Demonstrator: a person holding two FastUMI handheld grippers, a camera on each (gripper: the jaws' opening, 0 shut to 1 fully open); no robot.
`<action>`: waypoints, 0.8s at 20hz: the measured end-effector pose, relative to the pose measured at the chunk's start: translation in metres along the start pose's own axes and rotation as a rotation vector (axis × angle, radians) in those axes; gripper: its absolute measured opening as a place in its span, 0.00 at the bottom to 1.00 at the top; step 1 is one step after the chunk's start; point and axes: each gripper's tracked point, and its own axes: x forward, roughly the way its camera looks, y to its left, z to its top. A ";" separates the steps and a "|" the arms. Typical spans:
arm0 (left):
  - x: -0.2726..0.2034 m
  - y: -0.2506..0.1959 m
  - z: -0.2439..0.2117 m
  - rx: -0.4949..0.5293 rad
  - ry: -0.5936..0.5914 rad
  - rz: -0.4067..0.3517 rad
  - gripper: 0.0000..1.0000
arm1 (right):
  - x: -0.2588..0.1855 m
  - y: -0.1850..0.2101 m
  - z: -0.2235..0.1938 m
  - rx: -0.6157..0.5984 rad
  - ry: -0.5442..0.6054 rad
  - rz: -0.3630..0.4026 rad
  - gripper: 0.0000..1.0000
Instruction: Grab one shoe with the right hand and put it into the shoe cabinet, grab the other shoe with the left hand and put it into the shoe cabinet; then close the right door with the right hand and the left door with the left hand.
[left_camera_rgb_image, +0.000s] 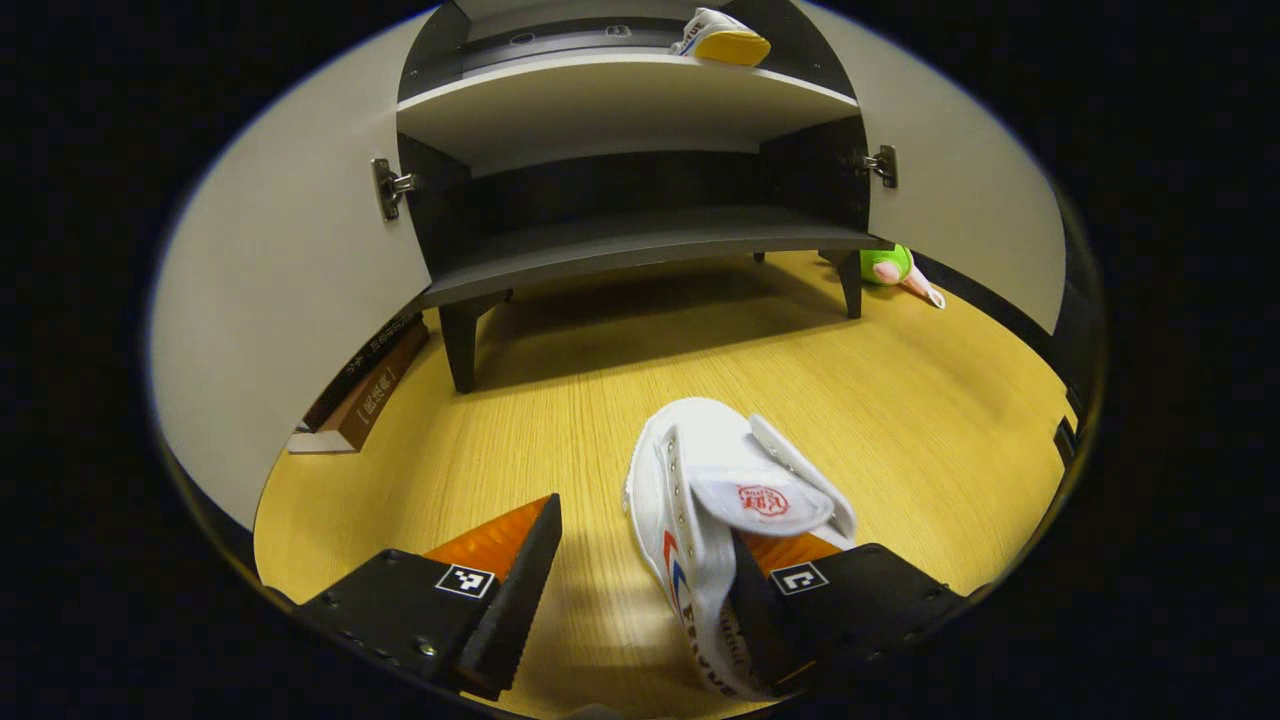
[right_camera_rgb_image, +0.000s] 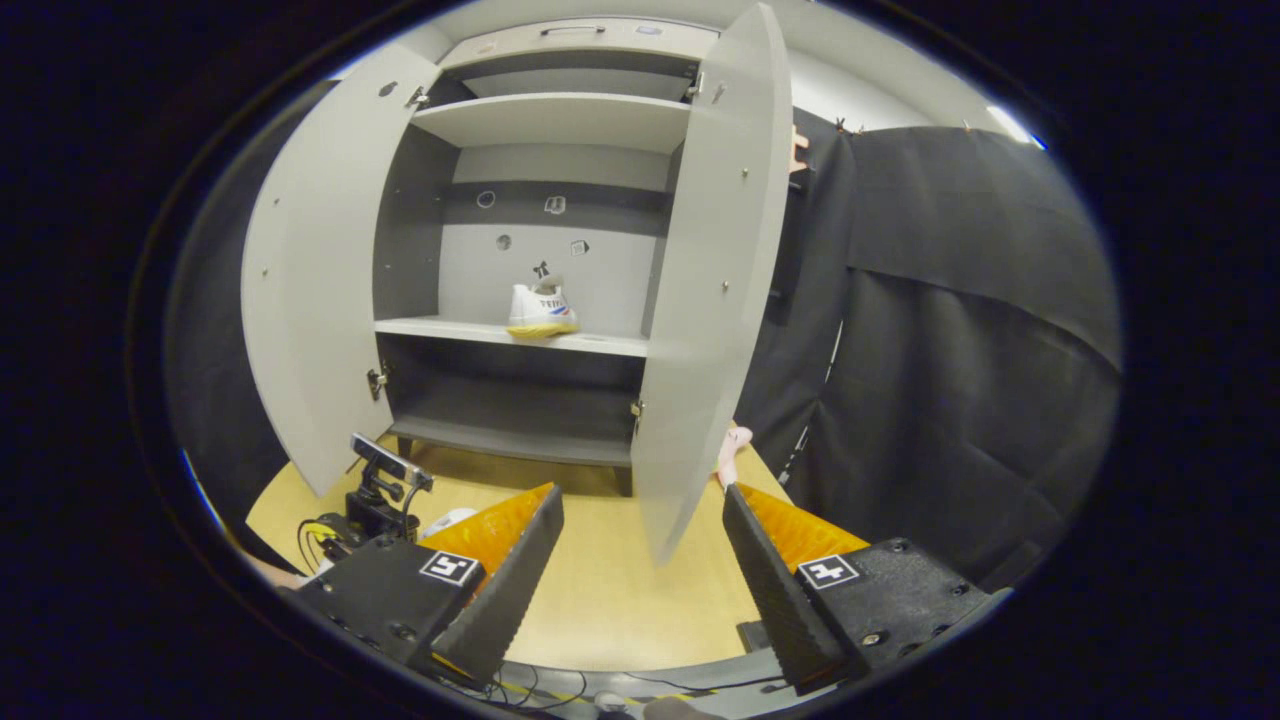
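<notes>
Left door (left_camera_rgb_image: 290, 300): swung wide open, at the left of the left gripper view.
Books (left_camera_rgb_image: 365, 390): lying on the wooden floor (left_camera_rgb_image: 600, 400) just under that door's lower edge.
Cabinet (left_camera_rgb_image: 620, 240): open, standing on short dark legs, with a dark lower shelf and a pale shelf above it.
Left gripper (left_camera_rgb_image: 640, 590): low over the floor, fingers spread apart; the right-hand finger sits inside the shoe's opening, the other finger stands clear of it on bare floor.
Shoe on the floor (left_camera_rgb_image: 720, 490): white, toe towards the cabinet, well short of it.
Shoe on the shelf (right_camera_rgb_image: 541, 310): white with a yellow sole, on the pale middle shelf.
Green toy (left_camera_rgb_image: 888, 266): on the floor beside the cabinet's right leg.
Right gripper (right_camera_rgb_image: 645, 560): fingers apart, holding nothing, facing the open cabinet.
Right door (right_camera_rgb_image: 715, 280): open, its edge turned towards the right gripper.
</notes>
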 end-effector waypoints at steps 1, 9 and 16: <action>0.005 -0.004 0.002 -0.011 0.004 -0.020 0.80 | 0.001 0.001 -0.001 -0.003 0.004 0.004 1.00; 0.010 -0.003 0.001 0.012 0.050 -0.013 0.17 | 0.003 -0.012 -0.006 0.031 0.020 -0.003 1.00; -0.035 0.003 0.044 0.008 0.006 0.010 0.04 | 0.001 -0.011 0.008 0.063 -0.035 0.019 1.00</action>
